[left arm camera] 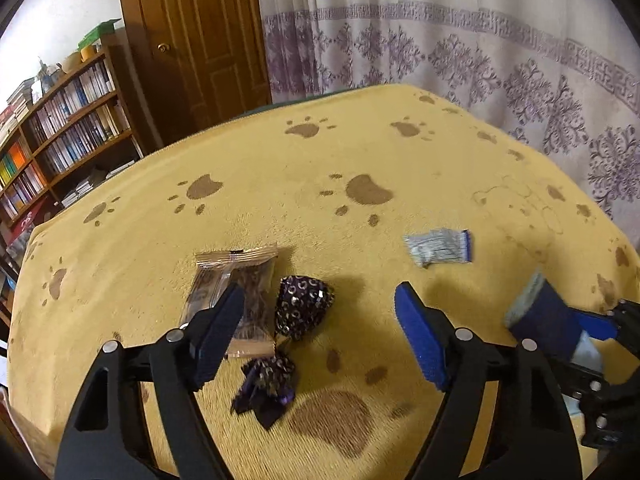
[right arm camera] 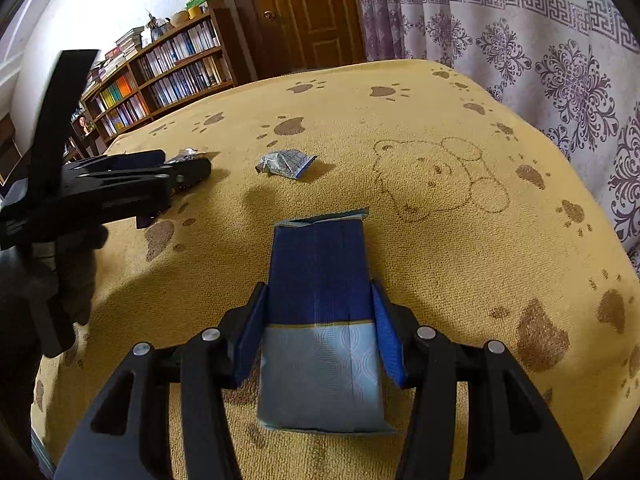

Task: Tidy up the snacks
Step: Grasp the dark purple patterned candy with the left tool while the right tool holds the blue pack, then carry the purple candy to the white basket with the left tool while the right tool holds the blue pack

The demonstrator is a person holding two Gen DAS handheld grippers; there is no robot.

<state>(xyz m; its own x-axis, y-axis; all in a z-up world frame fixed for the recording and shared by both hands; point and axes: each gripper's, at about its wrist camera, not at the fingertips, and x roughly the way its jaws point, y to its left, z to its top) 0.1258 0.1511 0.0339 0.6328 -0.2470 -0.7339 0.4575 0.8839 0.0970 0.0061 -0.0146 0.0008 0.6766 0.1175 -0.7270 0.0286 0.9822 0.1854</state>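
Observation:
My left gripper (left arm camera: 320,300) stands open over the yellow paw-print cloth (left arm camera: 320,168). A brown clear-fronted snack packet (left arm camera: 236,276) lies under its left finger. A dark purple foil candy (left arm camera: 302,306) sits between the fingers, and a second purple wrapper (left arm camera: 266,384) lies nearer me. A crumpled silver-blue wrapper (left arm camera: 438,246) (right arm camera: 286,163) lies farther right. My right gripper (right arm camera: 320,292) is shut on a navy and pale-blue packet (right arm camera: 320,304), seen also in the left wrist view (left arm camera: 548,320).
A bookcase (left arm camera: 60,132) full of books stands at the left beyond the table edge. A wooden door (left arm camera: 200,32) and a patterned curtain (left arm camera: 480,52) are behind. A bear outline (right arm camera: 436,176) is printed on the cloth's right half.

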